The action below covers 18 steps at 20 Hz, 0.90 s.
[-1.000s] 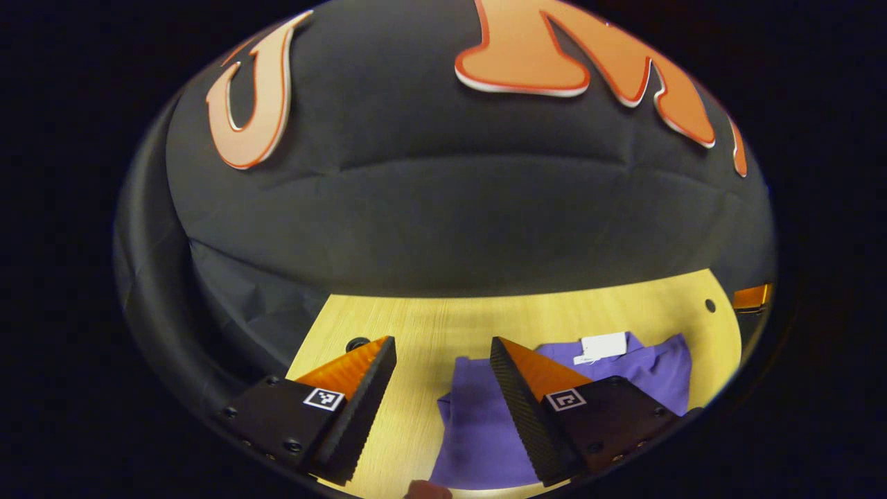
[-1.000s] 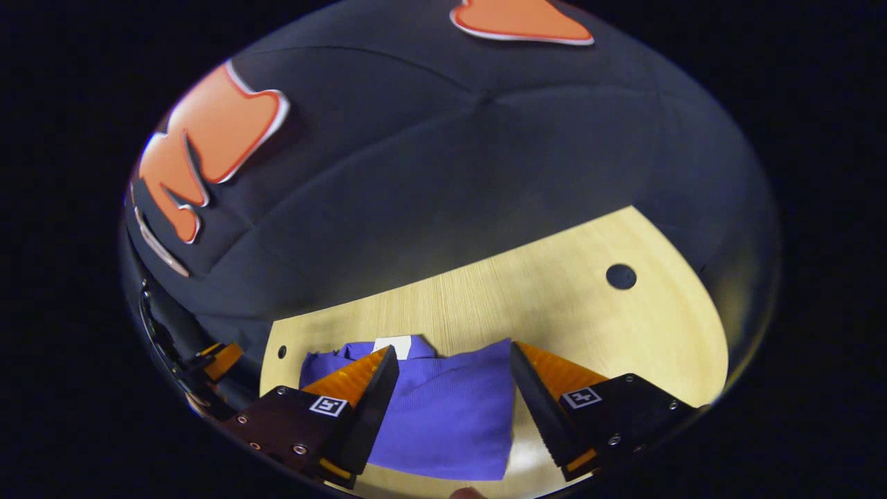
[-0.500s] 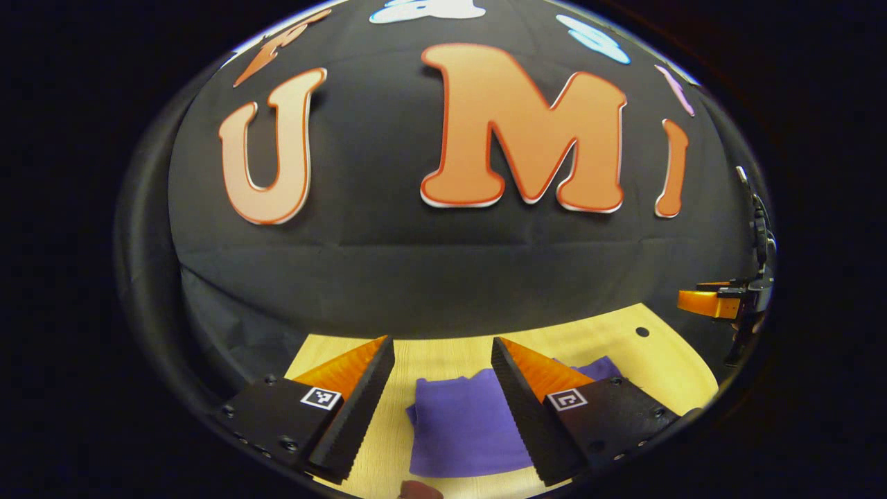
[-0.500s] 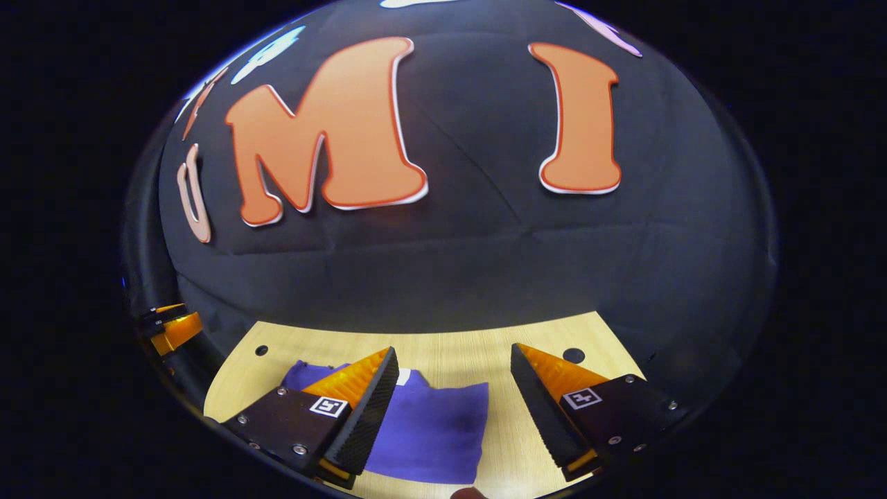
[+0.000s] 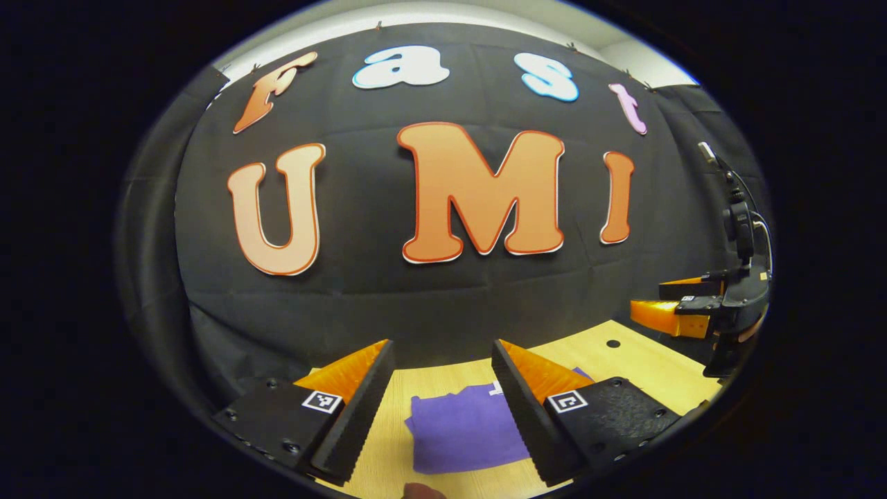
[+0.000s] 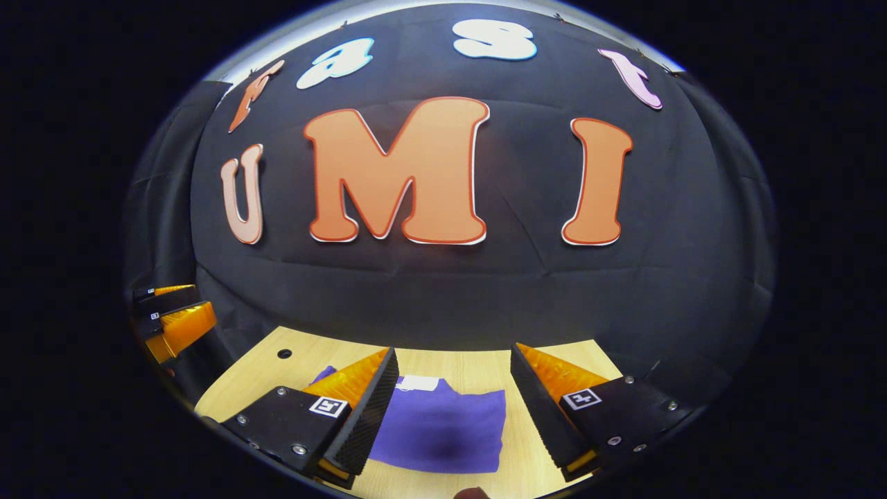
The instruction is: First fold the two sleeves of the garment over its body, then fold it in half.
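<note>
The left hand-held gripper is raised above the table, jaws wide apart and empty. The right hand-held gripper is likewise raised, spread and empty.

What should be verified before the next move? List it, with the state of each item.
1. Sleeves folded over the body: ok, none sticks out of the purple garment.
2. Folded in half: ok by its look, a compact rectangle on the wooden table; the layers underneath cannot be told.
3. Left gripper free of cloth: ok, jaws open above the garment.
4. Right gripper free of cloth: ok, jaws open, nothing between them.
5. White label at the far edge: ok, lying flat.
6. Edges aligned: cannot tell; the near-left part is hidden behind a finger.
</note>
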Each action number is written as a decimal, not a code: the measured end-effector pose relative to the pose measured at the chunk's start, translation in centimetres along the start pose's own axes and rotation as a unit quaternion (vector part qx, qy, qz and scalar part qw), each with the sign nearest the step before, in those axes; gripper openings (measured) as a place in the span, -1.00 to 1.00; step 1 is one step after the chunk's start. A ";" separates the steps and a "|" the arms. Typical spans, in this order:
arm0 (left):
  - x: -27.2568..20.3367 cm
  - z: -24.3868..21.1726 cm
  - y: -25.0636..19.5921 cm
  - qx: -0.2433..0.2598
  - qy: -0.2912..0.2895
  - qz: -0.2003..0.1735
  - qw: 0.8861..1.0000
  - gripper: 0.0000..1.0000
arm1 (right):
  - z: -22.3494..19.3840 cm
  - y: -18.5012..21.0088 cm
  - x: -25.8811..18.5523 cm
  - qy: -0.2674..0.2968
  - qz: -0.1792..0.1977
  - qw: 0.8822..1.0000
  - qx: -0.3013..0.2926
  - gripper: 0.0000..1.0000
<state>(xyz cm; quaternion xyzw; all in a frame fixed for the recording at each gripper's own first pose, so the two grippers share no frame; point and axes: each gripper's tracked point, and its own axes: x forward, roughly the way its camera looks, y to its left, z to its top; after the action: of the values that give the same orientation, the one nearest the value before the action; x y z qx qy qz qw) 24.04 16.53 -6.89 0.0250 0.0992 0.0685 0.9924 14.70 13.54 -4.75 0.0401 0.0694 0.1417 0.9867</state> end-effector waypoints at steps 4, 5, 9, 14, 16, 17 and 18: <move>-2.8 -0.3 -0.8 0.001 -0.024 -0.016 1.000 0.83 | -0.5 2.5 -3.6 -0.025 0.006 1.000 0.000 0.92; -3.4 -0.3 -1.1 0.002 -0.031 -0.022 0.999 0.83 | -0.4 2.8 -4.2 -0.034 0.004 0.999 -0.005 0.93; -5.6 -0.9 -2.6 0.009 -0.058 -0.031 0.998 0.82 | 0.4 4.2 -6.7 -0.066 -0.004 0.997 -0.028 0.93; -8.3 -1.6 -3.6 0.015 -0.077 -0.007 0.997 0.82 | -0.4 4.3 -9.4 -0.080 -0.001 0.995 -0.064 0.92; -9.5 -1.5 -4.0 0.018 -0.085 0.010 0.996 0.82 | -0.6 4.2 -10.6 -0.087 0.010 0.994 -0.069 0.93; -10.1 -1.6 -4.4 0.022 -0.084 0.019 0.996 0.82 | -0.7 4.1 -11.0 -0.087 0.022 0.994 -0.067 0.92; -10.7 -1.5 -4.7 0.025 -0.085 0.030 0.996 0.82 | -1.0 3.9 -11.5 -0.086 0.030 0.994 -0.065 0.92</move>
<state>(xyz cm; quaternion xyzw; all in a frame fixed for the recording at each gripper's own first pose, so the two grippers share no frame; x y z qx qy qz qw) 13.94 10.47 -6.63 0.0580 0.0155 0.0932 0.9938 2.52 14.01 -3.89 -0.0101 -0.0267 0.1711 0.9848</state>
